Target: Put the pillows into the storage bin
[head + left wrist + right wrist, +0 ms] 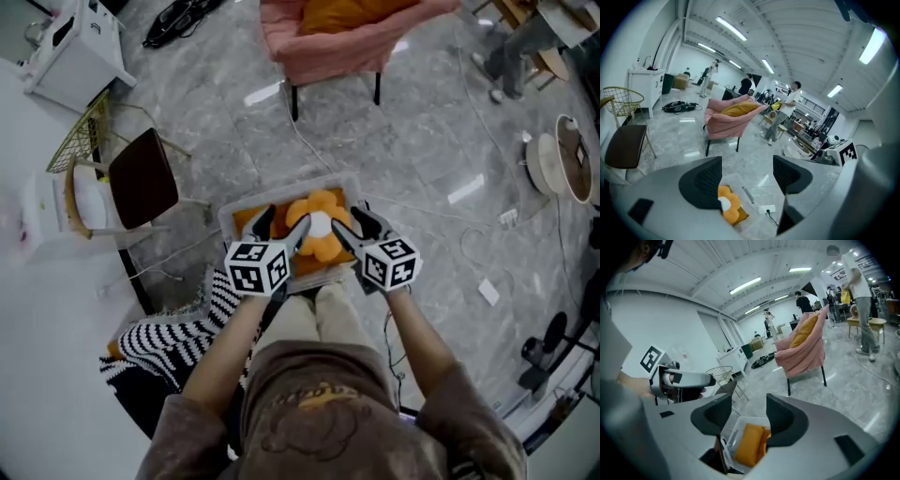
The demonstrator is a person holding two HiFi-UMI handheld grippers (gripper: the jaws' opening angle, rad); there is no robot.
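Glossy marble floor (pixel 422 141) beneath storage bin (pixel 281 194)

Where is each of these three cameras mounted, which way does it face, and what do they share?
Head view: on the person's head, facing steeply down at the storage bin with the flower pillow; forearms, legs, left claw and right claw show.
Left gripper view: on the left claw, facing the pink armchair across the floor; its open jaws show.
Right gripper view: on the right claw, facing likewise; its open jaws and the left claw show.
Shared: all three see bin and armchair.
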